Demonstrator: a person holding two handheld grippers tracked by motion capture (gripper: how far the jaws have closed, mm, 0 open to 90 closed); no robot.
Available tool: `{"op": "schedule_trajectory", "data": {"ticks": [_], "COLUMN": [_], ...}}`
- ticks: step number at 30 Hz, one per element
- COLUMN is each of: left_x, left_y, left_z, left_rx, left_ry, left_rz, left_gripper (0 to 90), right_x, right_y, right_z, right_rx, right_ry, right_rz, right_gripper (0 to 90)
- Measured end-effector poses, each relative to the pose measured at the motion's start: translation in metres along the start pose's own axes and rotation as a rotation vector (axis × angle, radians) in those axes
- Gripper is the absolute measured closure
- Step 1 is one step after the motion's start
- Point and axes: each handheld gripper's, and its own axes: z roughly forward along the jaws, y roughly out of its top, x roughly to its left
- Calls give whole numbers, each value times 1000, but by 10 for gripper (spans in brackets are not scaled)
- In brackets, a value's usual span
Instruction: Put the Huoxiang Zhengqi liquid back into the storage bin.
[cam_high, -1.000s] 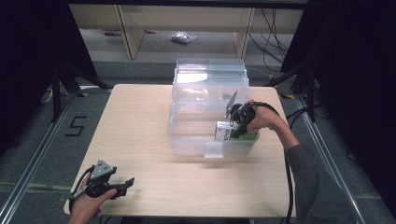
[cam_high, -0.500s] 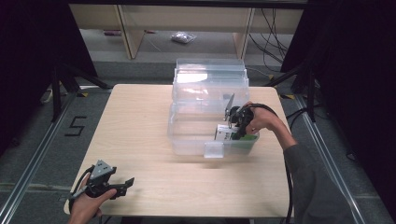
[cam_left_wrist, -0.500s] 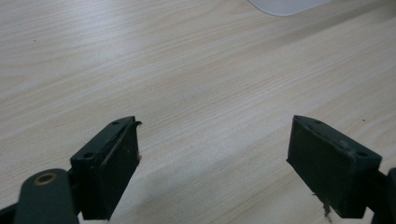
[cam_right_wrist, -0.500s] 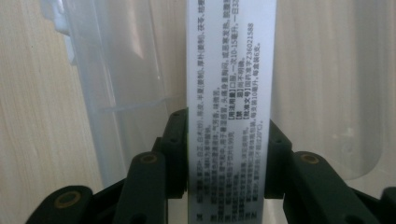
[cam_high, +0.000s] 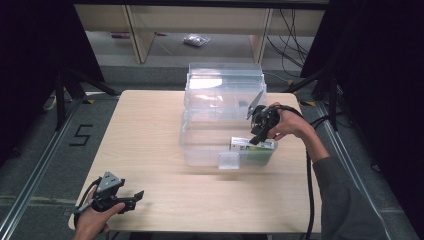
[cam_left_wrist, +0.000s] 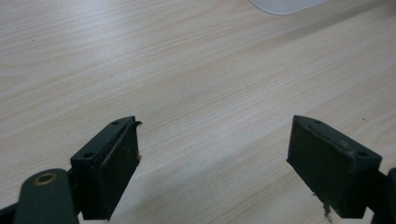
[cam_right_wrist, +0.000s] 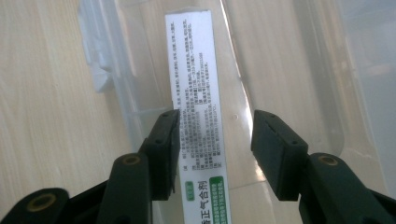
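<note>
A long white box with green print (cam_right_wrist: 194, 60) lies in the front right corner of a clear plastic bin (cam_high: 200, 150), where the high view also shows the box (cam_high: 244, 144). My right gripper (cam_high: 254, 138) hangs just above it, pointing down. In the right gripper view its jaws have just been opening; the right gripper (cam_right_wrist: 215, 126) straddles the box with a gap beside the right pad, so nothing is gripped. My left gripper (cam_high: 133, 200) rests at the table's front left corner. The left gripper (cam_left_wrist: 212, 140) stands open over bare wood.
The bin's clear lid (cam_high: 222, 85) stands tipped up at its far side. A small clear latch (cam_high: 229, 160) sticks out of the bin's front wall. The wooden table (cam_high: 150, 125) ends close behind the left hand. Shelves and cables lie beyond the table.
The right gripper has lifted slightly off the box and its jaws have spread, leaving the box in the bin. The left gripper has stayed still.
</note>
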Motion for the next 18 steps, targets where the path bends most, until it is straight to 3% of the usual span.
{"op": "schedule_trajectory", "data": {"ticks": [3,8,10,18], "left_x": [0,0,1,1], "left_y": [0,0,0,0], "left_z": [0,0,-1,-1], "left_rx": [0,-3,6,6], "left_ry": [0,-1,1,0], "left_rz": [-1,0,8,9], "left_gripper": [159,159,159,159], "right_x": [2,3,5,11], "right_y": [-4,-5,-4,-2], "right_z": [-6,-11,-13,-21], "right_rx": [-24,-34,-63,-89], "right_ry": [-6,-28,-14,-71], "right_rz": [37,44,67,134], "right_gripper": [495,467,462,371]}}
